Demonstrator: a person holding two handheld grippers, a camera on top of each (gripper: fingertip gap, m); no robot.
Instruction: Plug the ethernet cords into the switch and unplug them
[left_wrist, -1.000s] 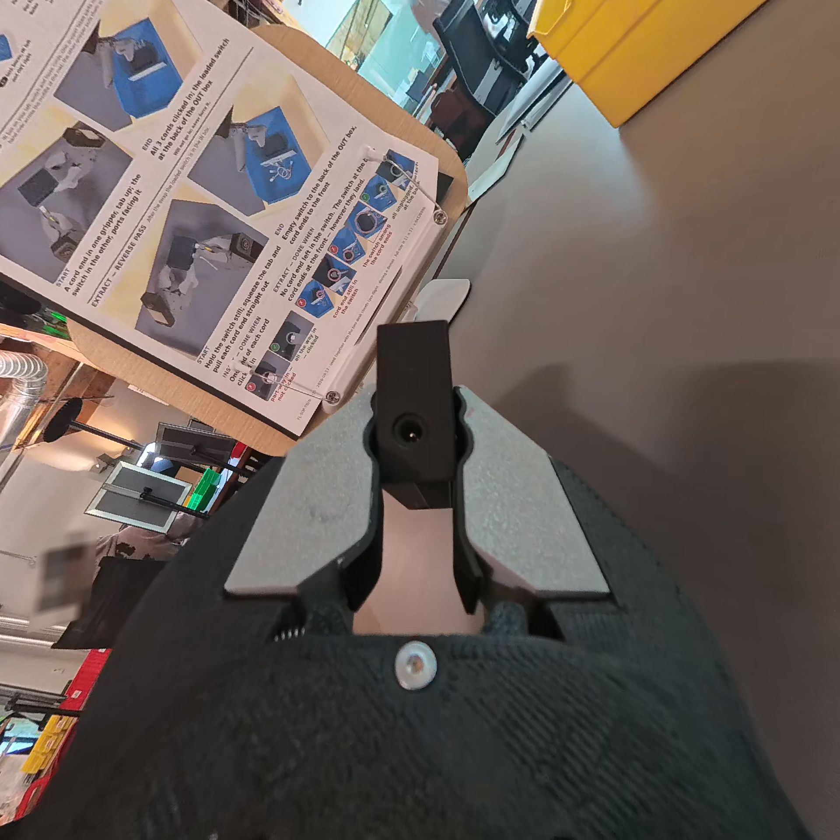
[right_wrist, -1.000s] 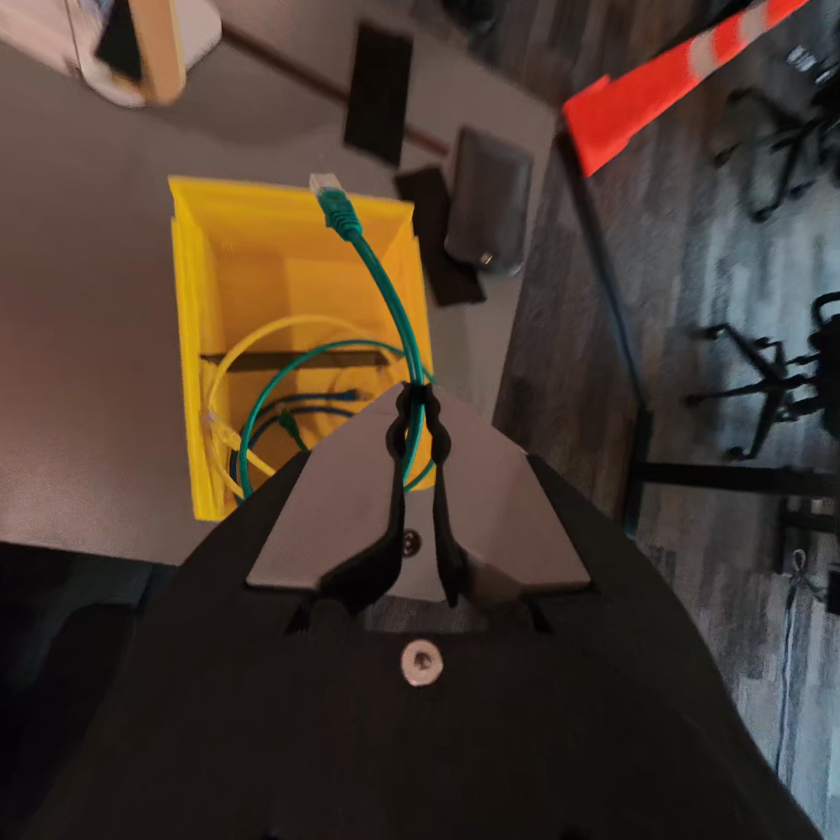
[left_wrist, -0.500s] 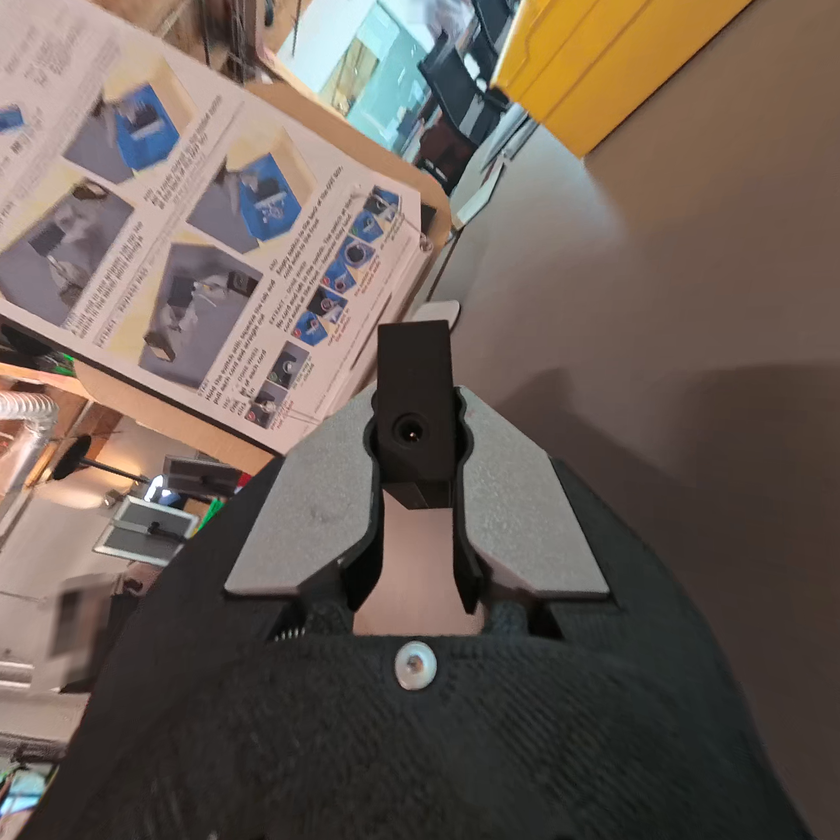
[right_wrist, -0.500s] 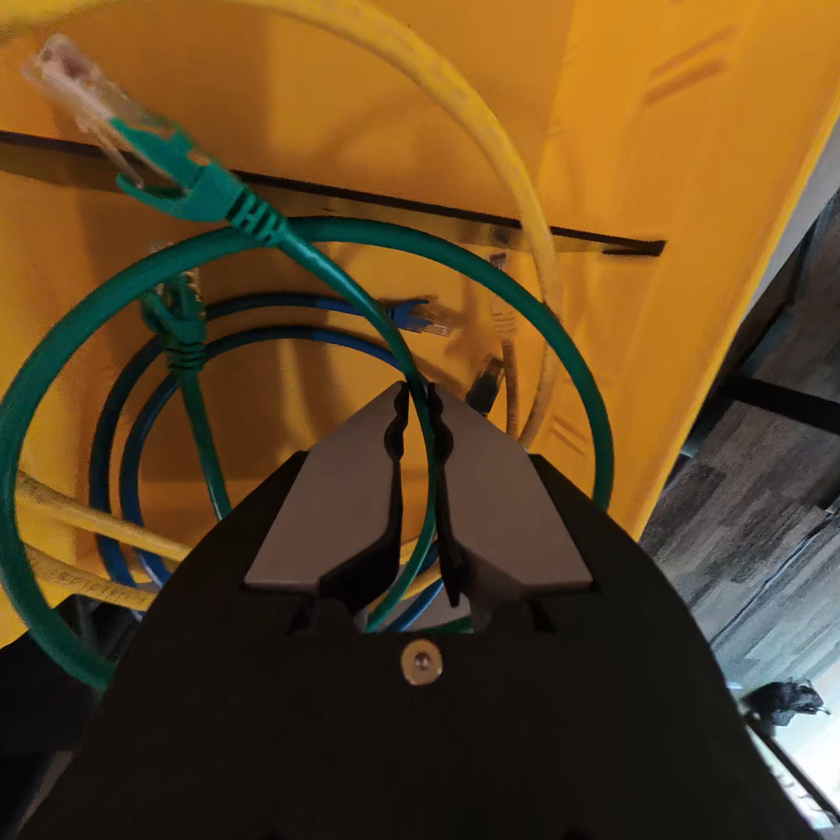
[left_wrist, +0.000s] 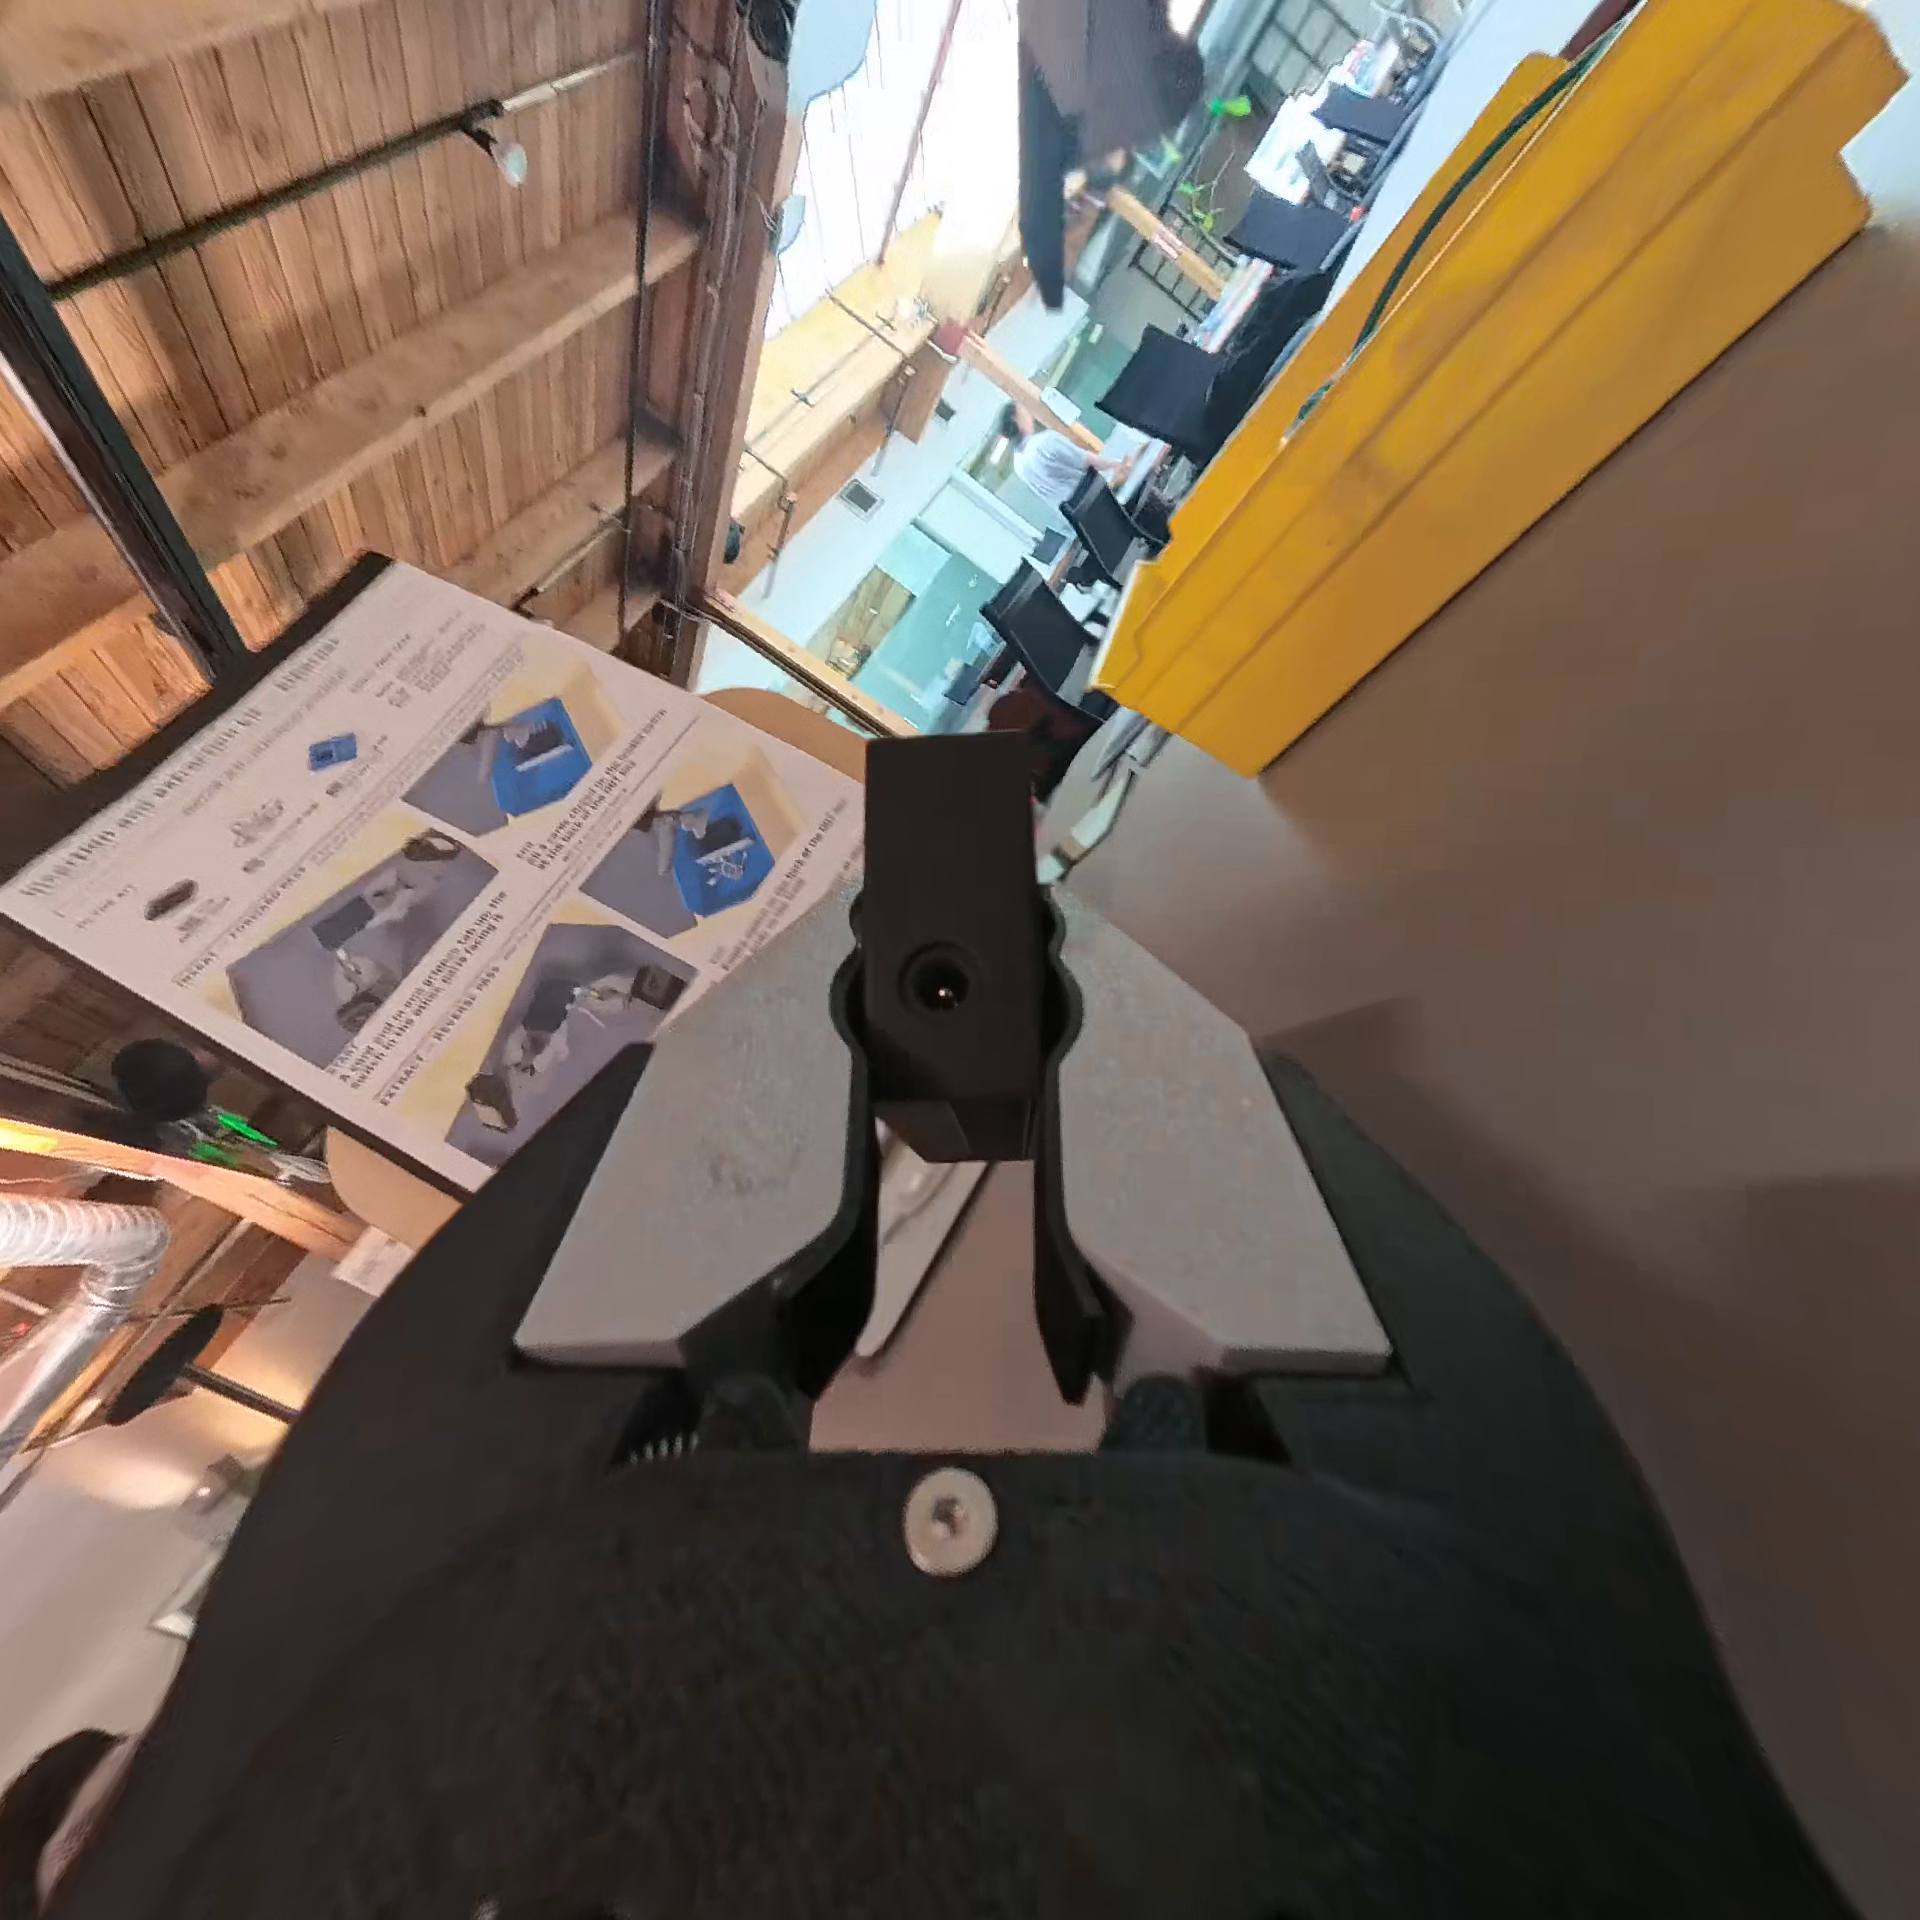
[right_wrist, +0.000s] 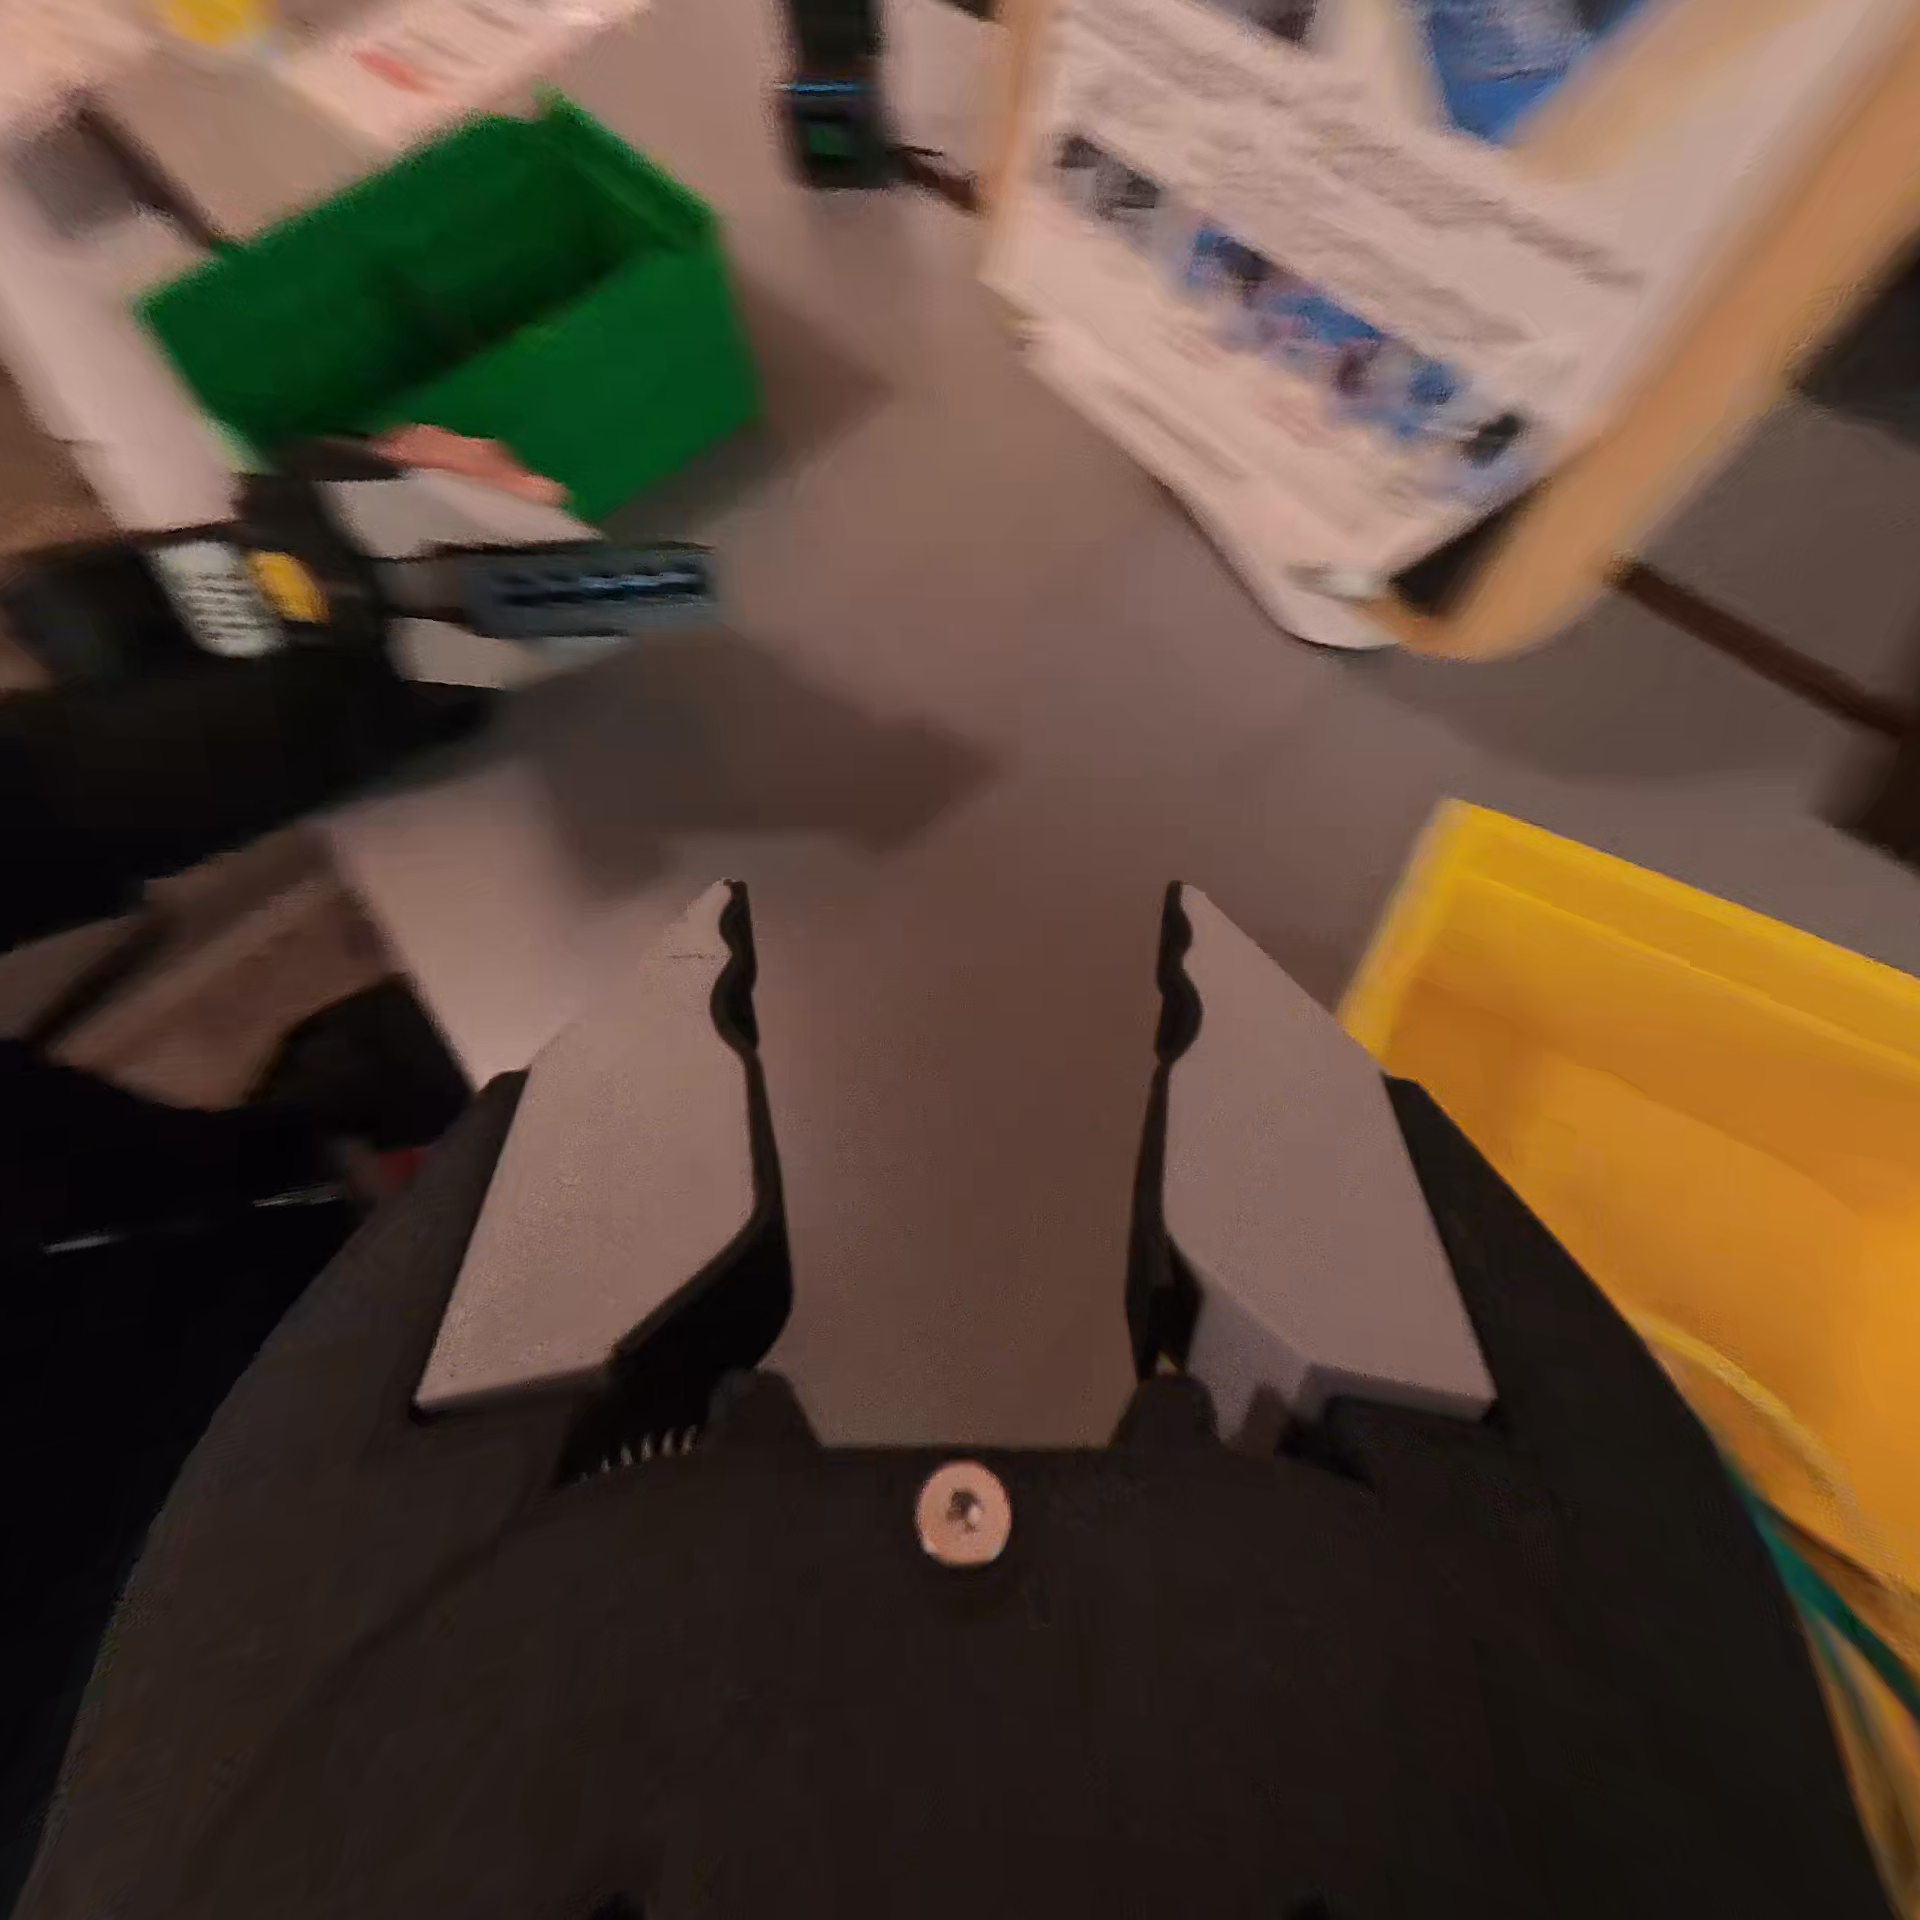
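1. Black switch (left_wrist: 951, 966) sits clamped between our left gripper's (left_wrist: 951, 987) fingers at frame centre, round socket toward the camera.
2. Our right gripper (right_wrist: 956, 935) gapes wide with nothing in it (view blurred).
3. Cords (right_wrist: 1860, 1621) lie in the yellow bin (right_wrist: 1621, 1101), lower right.
4. We see a green bin (right_wrist: 468, 301) upper left.

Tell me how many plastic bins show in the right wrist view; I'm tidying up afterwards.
2. A green bin stands on the table far left; a yellow bin sits close at right, with cords inside. The picture is blurred, so others may be hidden.
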